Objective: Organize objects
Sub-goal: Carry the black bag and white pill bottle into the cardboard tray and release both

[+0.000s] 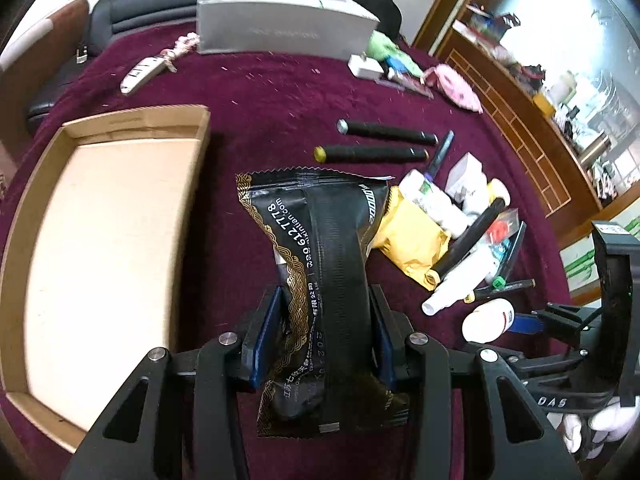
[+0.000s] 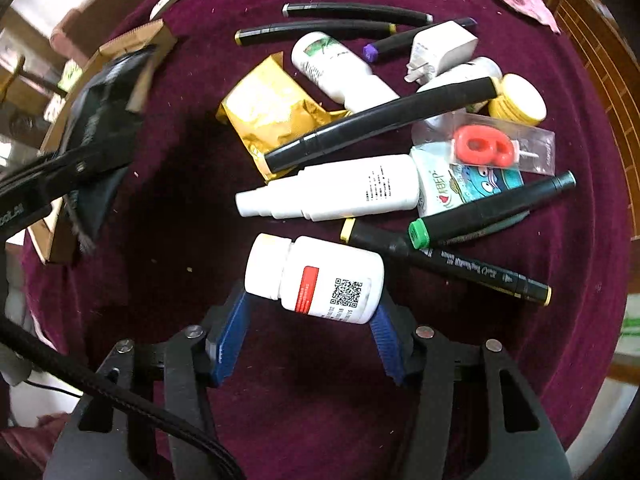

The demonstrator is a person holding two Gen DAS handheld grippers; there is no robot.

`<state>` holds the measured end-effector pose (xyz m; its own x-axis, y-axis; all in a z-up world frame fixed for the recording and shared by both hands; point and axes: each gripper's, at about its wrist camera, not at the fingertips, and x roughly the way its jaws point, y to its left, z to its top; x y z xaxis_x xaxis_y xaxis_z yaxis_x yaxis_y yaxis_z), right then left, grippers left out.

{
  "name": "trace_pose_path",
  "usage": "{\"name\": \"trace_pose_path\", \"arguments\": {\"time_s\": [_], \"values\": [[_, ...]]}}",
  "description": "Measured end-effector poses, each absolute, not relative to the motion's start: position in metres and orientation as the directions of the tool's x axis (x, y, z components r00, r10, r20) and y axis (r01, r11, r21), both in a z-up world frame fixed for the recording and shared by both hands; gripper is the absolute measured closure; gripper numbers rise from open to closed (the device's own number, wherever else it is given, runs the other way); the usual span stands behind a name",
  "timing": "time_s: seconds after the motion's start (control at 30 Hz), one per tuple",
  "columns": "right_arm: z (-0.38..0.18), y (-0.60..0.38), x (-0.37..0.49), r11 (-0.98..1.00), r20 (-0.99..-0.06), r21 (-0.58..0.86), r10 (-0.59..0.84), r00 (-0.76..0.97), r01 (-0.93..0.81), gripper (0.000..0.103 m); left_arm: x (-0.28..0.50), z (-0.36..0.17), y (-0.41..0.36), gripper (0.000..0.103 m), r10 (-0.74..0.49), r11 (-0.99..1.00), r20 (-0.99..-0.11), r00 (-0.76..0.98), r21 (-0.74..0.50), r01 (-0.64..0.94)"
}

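While the left gripper (image 1: 326, 332) pinched a black, gold-trimmed foil sachet (image 1: 320, 264) mid-body just beside the empty cardboard tray (image 1: 36, 184), the sachet looked light, limp and slippery. The right gripper's (image 2: 308, 324) jaws stood wide about one rigid white pill bottle (image 2: 316, 278). Six black markers were counted.

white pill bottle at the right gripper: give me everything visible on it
The white pill bottle looks like glossy plastic, with a ribbed white screw cap at its left end. Its label carries a red block, a QR code and small print too fine to read. It lies on its side on the maroon cloth, cap closed. It sits between the blue pads of the right gripper, whose jaws are spread; contact with the pads cannot be told. A black marker lies just beyond it, close to its top right edge.
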<state>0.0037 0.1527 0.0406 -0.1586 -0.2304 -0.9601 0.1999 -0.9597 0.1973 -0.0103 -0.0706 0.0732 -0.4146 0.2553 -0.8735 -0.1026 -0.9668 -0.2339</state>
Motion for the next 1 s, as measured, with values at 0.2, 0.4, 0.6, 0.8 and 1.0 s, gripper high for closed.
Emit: {"name": "trace_pose_path", "arguments": {"time_s": [0.2, 0.4, 0.6, 0.8, 1.0], "values": [[0.068, 0.126, 0.007, -0.95, -0.944, 0.232, -0.272, -0.185, 0.211, 0.047, -0.006, 0.085, -0.119, 0.066, 0.23, -0.971, -0.866, -0.445, -0.234, -0.047], [0.087, 0.054, -0.03, -0.927, -0.92, 0.276, -0.331, -0.208, 0.256, 0.047, -0.011, 0.089, -0.174, 0.066, 0.191, -0.976, -0.865, -0.464, -0.22, 0.008], [0.098, -0.022, -0.065, -0.895, -0.894, 0.332, -0.4, -0.205, 0.298, 0.047, -0.034, 0.08, -0.219, 0.066, 0.155, -0.982, -0.874, -0.46, -0.186, 0.022], [0.094, -0.083, -0.117, -0.895, -0.886, 0.348, -0.412, -0.214, 0.28, 0.047, -0.065, 0.061, -0.244, 0.066, 0.123, -0.988, -0.886, -0.447, -0.152, 0.029], [0.08, -0.114, -0.156, -0.913, -0.902, 0.331, -0.38, -0.205, 0.238, 0.047, -0.095, 0.041, -0.266, 0.066, 0.126, -0.988, -0.897, -0.424, -0.154, 0.032]]}}
